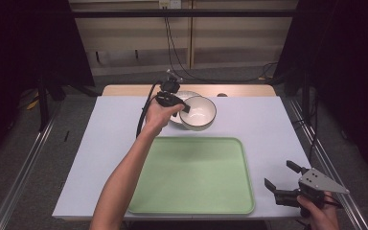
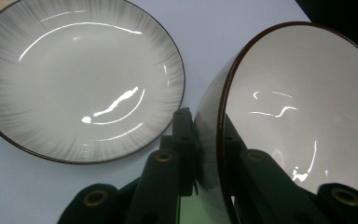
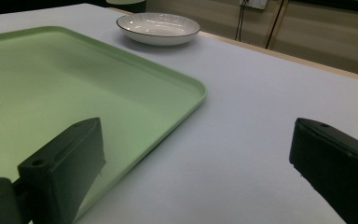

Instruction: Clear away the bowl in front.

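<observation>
A white bowl [image 1: 200, 113] with a dark rim hangs tilted just beyond the green tray [image 1: 191, 175]. My left gripper [image 1: 180, 106] is shut on its rim. In the left gripper view one jaw sits outside the bowl's [image 2: 298, 107] wall and the other inside, with the left gripper [image 2: 209, 128] clamped across the rim. A shallow white plate [image 2: 74, 79] with grey streaks lies on the table right behind it. My right gripper [image 1: 279, 174] rests open near the table's front right corner, nothing between its jaws [image 3: 196, 158].
The green tray [image 3: 51, 79] lies flat at the front middle of the pale table [image 1: 268, 124], and the plate [image 3: 158, 25] sits past its far corner. A black cable trails from the left gripper. Dark curtains flank both sides.
</observation>
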`<action>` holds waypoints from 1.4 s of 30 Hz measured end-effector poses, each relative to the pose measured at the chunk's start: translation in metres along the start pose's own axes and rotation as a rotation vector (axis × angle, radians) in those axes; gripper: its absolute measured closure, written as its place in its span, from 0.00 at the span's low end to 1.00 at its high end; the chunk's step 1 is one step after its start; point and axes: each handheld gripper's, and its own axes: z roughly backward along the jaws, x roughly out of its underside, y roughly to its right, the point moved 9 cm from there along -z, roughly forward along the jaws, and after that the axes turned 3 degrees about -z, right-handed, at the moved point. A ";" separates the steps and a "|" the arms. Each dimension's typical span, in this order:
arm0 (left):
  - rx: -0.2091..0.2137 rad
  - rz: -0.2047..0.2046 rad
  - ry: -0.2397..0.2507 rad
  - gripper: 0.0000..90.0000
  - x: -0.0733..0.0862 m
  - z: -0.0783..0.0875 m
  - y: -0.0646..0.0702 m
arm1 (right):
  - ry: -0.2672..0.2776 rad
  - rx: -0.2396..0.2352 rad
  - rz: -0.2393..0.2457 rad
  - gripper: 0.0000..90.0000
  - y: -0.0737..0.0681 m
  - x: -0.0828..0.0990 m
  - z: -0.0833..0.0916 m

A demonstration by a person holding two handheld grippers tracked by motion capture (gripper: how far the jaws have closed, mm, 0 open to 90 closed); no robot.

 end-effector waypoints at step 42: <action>0.100 -0.088 -0.106 0.92 0.036 -0.065 0.079 | 0.001 -0.007 0.003 0.03 0.000 -0.001 -0.003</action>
